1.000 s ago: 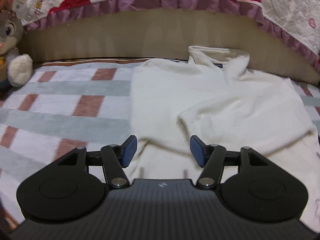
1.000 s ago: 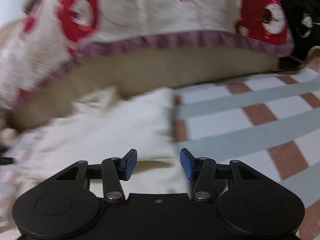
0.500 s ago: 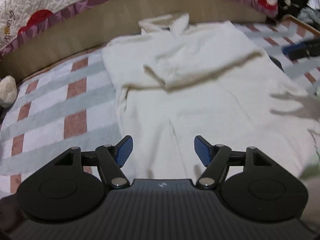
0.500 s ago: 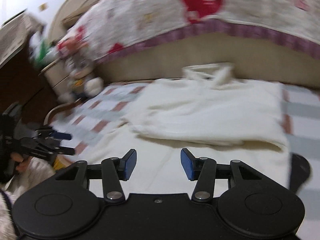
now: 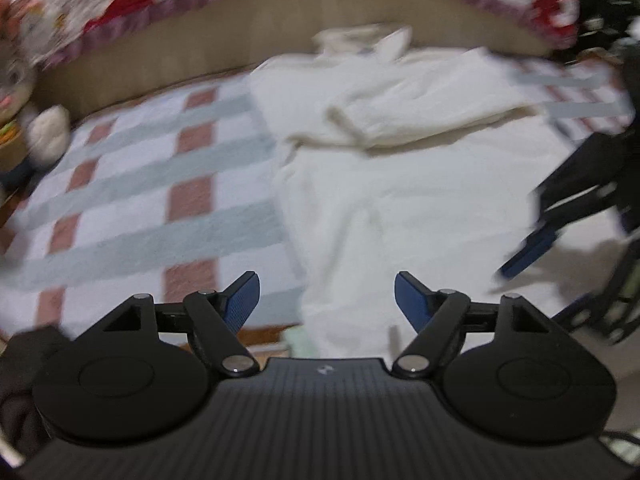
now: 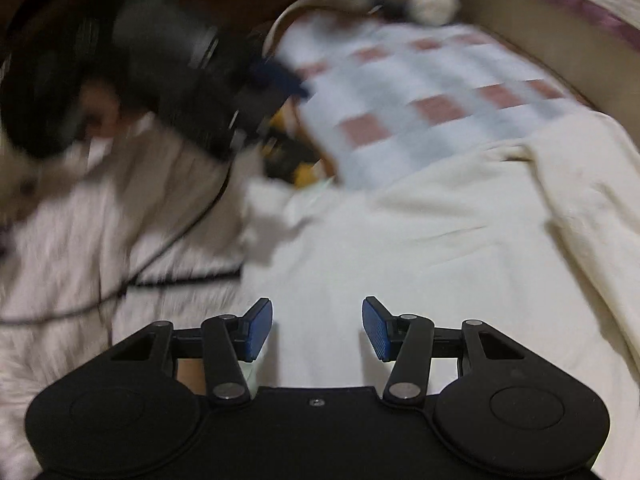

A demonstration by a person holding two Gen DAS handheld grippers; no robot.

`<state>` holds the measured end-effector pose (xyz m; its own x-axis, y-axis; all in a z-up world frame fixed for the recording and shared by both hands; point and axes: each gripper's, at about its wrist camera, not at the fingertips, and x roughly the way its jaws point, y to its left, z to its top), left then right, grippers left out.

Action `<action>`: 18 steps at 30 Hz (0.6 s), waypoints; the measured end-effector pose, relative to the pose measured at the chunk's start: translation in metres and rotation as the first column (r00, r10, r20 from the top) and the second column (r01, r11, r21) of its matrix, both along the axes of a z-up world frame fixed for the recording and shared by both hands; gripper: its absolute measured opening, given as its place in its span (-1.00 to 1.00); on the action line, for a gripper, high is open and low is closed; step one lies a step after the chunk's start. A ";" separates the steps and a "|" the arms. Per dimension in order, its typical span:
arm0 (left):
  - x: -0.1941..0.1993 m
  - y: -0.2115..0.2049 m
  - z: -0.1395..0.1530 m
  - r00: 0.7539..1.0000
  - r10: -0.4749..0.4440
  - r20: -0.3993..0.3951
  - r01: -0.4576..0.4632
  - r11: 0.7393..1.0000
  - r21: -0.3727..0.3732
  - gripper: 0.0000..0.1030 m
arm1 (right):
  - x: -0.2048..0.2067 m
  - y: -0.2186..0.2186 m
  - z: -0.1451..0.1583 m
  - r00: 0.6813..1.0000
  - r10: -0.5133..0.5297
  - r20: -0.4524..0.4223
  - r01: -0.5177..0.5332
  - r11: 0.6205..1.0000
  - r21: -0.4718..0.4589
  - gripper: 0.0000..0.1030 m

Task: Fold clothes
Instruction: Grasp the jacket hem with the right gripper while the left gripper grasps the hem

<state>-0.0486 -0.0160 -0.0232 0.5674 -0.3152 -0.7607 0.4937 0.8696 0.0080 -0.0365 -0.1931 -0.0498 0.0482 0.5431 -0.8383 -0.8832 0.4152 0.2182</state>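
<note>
Now both tools have pulled back from the sleeves toward the near end of the cream sweater [image 5: 400, 200], which lies flat on the checked bed cover [image 5: 152, 184] with its collar toward the padded bed edge [image 5: 224, 44] and one sleeve [image 5: 420, 116] folded across the chest. A second ago the left wrist camera looked at the upper body and collar from close by; it now takes in the whole garment, down to the hem near the bed's front edge. The left tool [image 5: 326, 294] hangs just above the hem's left side, its jaws opening with nothing between them. The right tool [image 6: 317, 328] has swung round sharply: its view ran along the far right edge of the sweater a second ago and now looks across the lower body of the cloth toward the person's fluffy white sleeve [image 6: 100, 220]. Its jaws stand apart and empty, much as they were. In the left view it appears as a dark blur at the right edge of the garment [image 5: 560, 216].

With the sleeves apparently tucked in, though motion blur makes this hard to confirm, the sleeve stage looks done, and both tools seem placed to take the hem corners and carry the lower half up toward the collar. A plush toy [image 5: 28, 92] sits well clear at the left.
</note>
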 end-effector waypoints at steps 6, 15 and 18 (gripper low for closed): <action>-0.010 -0.016 -0.003 0.995 -0.095 0.029 0.097 0.994 -0.054 0.45 | -0.005 0.015 -0.017 0.994 0.052 -0.096 -0.056 0.998 -0.038 0.23; 0.003 -0.024 -0.010 0.988 -0.151 0.026 0.153 0.984 -0.091 0.45 | -0.009 0.023 -0.023 0.995 0.100 0.027 -0.095 0.987 -0.128 -0.53; 0.006 -0.029 -0.005 0.976 -0.213 0.052 0.218 0.966 -0.135 0.45 | 0.005 0.007 -0.013 0.999 -0.005 0.053 0.009 0.998 -0.065 -0.72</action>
<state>-0.0422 -0.0449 -0.0282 0.5015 -0.5345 -0.6803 0.6712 0.7365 -0.0838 -0.0310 -0.1858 -0.0629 0.0966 0.4869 -0.8681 -0.8897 0.4333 0.1441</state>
